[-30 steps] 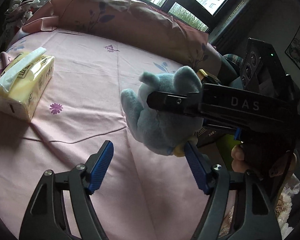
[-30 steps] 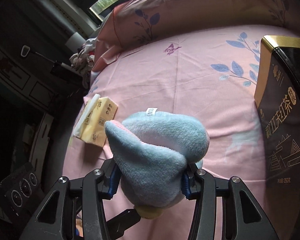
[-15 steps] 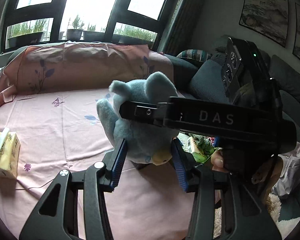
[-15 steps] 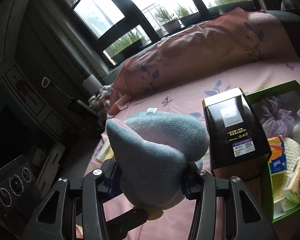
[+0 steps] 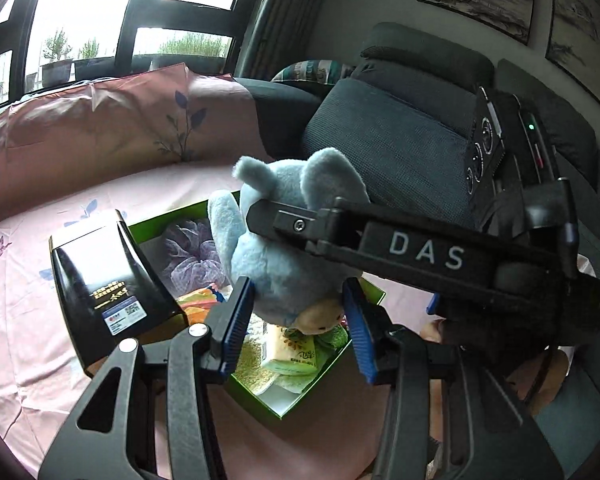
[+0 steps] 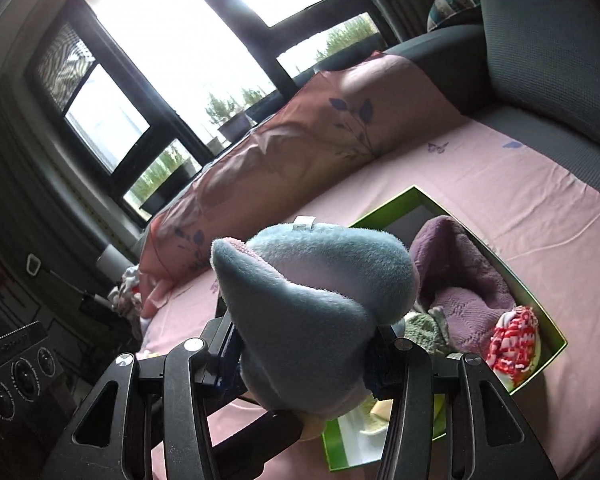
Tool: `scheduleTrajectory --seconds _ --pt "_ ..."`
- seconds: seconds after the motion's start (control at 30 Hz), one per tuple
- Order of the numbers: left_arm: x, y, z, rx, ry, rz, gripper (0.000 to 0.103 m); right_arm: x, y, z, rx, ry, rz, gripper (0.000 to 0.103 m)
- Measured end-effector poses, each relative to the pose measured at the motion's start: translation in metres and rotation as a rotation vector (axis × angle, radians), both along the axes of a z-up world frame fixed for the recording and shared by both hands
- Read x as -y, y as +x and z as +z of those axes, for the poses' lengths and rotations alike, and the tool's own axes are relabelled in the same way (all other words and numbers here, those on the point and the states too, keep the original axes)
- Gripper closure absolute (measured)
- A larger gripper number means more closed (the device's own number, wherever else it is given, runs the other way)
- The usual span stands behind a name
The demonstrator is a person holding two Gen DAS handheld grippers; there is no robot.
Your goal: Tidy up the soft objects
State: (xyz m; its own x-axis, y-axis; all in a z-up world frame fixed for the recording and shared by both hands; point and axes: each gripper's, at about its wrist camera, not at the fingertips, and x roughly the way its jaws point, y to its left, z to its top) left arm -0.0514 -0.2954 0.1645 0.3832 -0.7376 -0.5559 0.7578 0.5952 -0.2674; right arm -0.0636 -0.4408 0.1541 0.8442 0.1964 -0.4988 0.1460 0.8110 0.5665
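A light blue plush toy point(image 6: 312, 312) is clamped in my right gripper point(image 6: 304, 356), held in the air above the green box point(image 6: 540, 304). In the left wrist view the same plush point(image 5: 284, 248) hangs between and just beyond my left fingers. My left gripper point(image 5: 296, 324) is open; its blue pads point(image 5: 236, 320) flank the toy's lower part without pressing it. The green box point(image 5: 300, 404) on the pink bed holds soft items: a purple towel point(image 6: 460, 276), a lilac puff point(image 5: 192, 256), a red-white knit point(image 6: 512, 336) and green cloths.
A black tea box point(image 5: 108, 280) leans at the green box's left side. Pink sheet point(image 6: 520, 208) covers the bed, with a pink pillow point(image 6: 308, 136) along the windows. A dark grey couch back point(image 5: 400, 148) stands to the right.
Both grippers swung right from the tissue-pack side to above the green box, the right one carrying the plush. The left gripper stayed open around the toy's lower part.
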Motion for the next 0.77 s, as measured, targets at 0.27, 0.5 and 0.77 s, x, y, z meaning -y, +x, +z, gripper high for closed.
scheduleTrajectory --seconds 0.27,0.5,0.77 --pt "0.038 0.018 -0.034 -0.088 0.108 0.05 0.046 0.045 0.027 -0.057 -0.135 0.153 -0.093 0.05" --pt "0.035 0.012 -0.029 -0.072 0.131 0.102 0.012 0.056 0.004 -0.049 -0.109 0.094 -0.171 0.018" --pt "0.022 0.0 -0.009 -0.041 0.103 0.108 0.012 0.05 -0.024 -0.019 -0.086 -0.025 -0.264 0.018"
